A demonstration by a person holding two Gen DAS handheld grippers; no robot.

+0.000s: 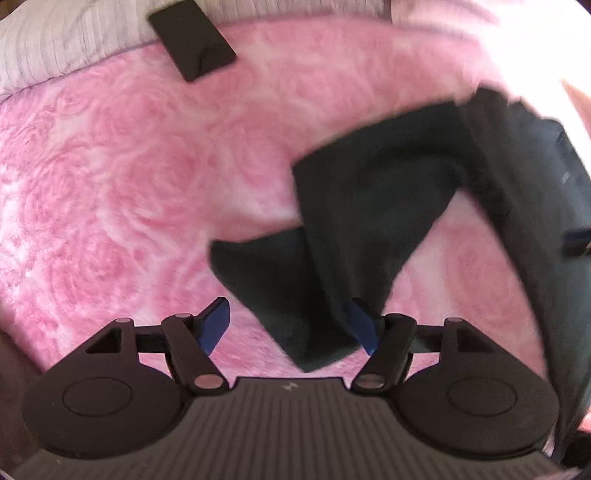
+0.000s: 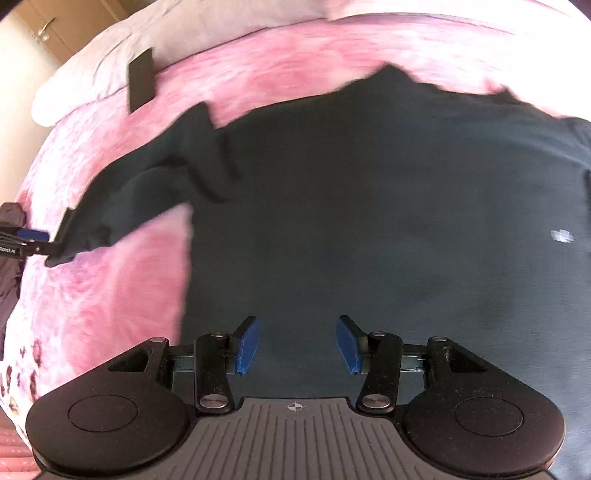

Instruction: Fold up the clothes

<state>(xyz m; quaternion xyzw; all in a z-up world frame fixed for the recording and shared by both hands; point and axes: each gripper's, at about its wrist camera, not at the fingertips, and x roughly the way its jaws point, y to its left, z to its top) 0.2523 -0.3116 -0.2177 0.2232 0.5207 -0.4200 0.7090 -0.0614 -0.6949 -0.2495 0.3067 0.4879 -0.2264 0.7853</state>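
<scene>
A dark shirt lies spread on a pink rose-patterned blanket. Its sleeve stretches out to the left, and the sleeve end hangs between the blue pads of my left gripper, whose jaws stand wide apart. The sleeve rests against the right pad, not pinched. In the right wrist view the left gripper shows at the far left by the sleeve cuff. My right gripper is open and empty, just above the shirt's body near its lower left part.
A black flat rectangular object lies at the far edge of the blanket, by a pale striped pillow; it also shows in the right wrist view. A wooden door stands beyond the bed's far left corner.
</scene>
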